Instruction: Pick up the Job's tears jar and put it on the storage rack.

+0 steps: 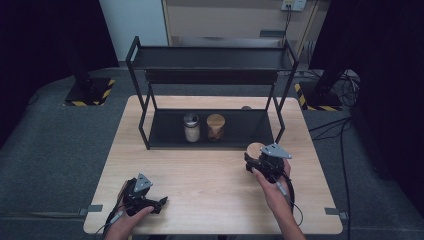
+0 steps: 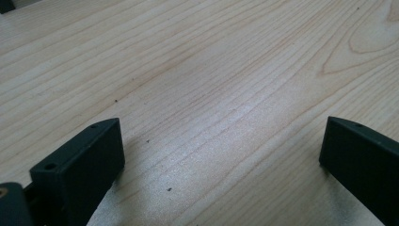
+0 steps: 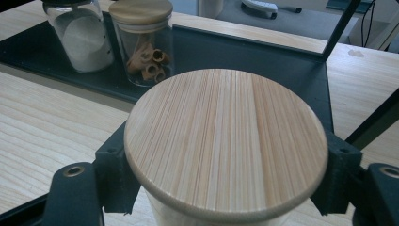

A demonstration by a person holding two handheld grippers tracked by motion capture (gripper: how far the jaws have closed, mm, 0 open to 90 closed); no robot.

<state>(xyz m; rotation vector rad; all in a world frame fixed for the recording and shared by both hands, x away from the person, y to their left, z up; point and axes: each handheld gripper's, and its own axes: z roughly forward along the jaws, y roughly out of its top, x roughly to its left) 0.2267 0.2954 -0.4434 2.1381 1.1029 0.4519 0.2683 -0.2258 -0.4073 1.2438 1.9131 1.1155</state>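
A jar with a round bamboo lid (image 3: 226, 141) sits between the jaws of my right gripper (image 3: 228, 165), which is shut on it just below the lid. From the high view, this jar (image 1: 255, 149) is at the front right of the black rack, with the right gripper (image 1: 257, 157) behind it on the person's side. My left gripper (image 1: 160, 202) rests near the table's front left edge. Its jaws (image 2: 221, 146) stand wide open over bare wood, with nothing between them.
A black two-tier metal rack (image 1: 165, 137) stands at the back of the wooden table (image 1: 200, 175). On its lower tray (image 3: 263, 56) are a jar of white powder (image 3: 82, 35) and a bamboo-lidded jar of cinnamon sticks (image 3: 143, 42). Free tray space lies right of them.
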